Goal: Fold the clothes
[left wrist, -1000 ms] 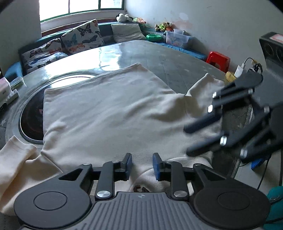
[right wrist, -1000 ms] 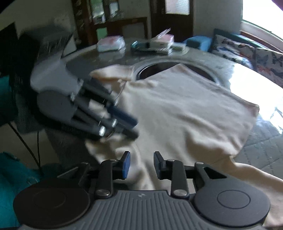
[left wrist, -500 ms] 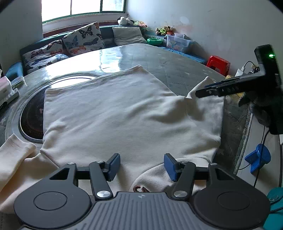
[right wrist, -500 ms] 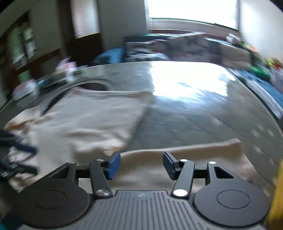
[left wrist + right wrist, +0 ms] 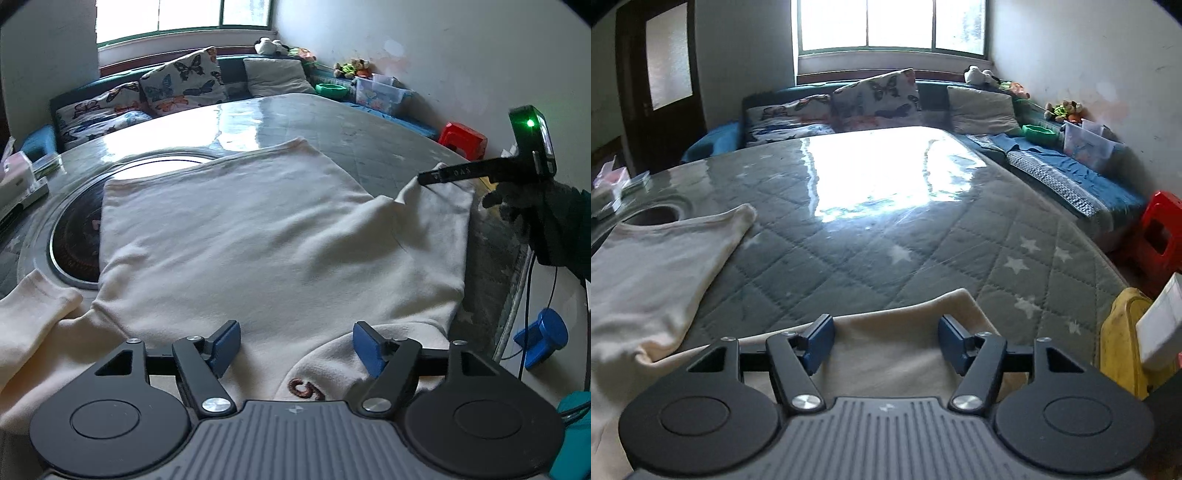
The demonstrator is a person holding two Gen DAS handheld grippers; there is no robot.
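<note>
left tool (image 5: pixel 295 347) opening, sweatshirt (image 5: pixel 258 236) collar nearest

Looked forward and downward along the left gripper (image 5: pixel 293 349), close above the near hem of the cream sweatshirt (image 5: pixel 258 236), toward the window (image 5: pixel 184 16) and the butterfly cushions (image 5: pixel 184 83) far beyond the fingertips. Looked likewise along the right gripper (image 5: pixel 886 345), close over a sleeve (image 5: pixel 908 343) under the fingertips, facing that same window (image 5: pixel 890 24) squarely. Shared: sweatshirt, quilted table (image 5: pixel 923 240), cushions, red stool (image 5: pixel 461 140). Caught the right gripper at right of the left fingers.
</note>
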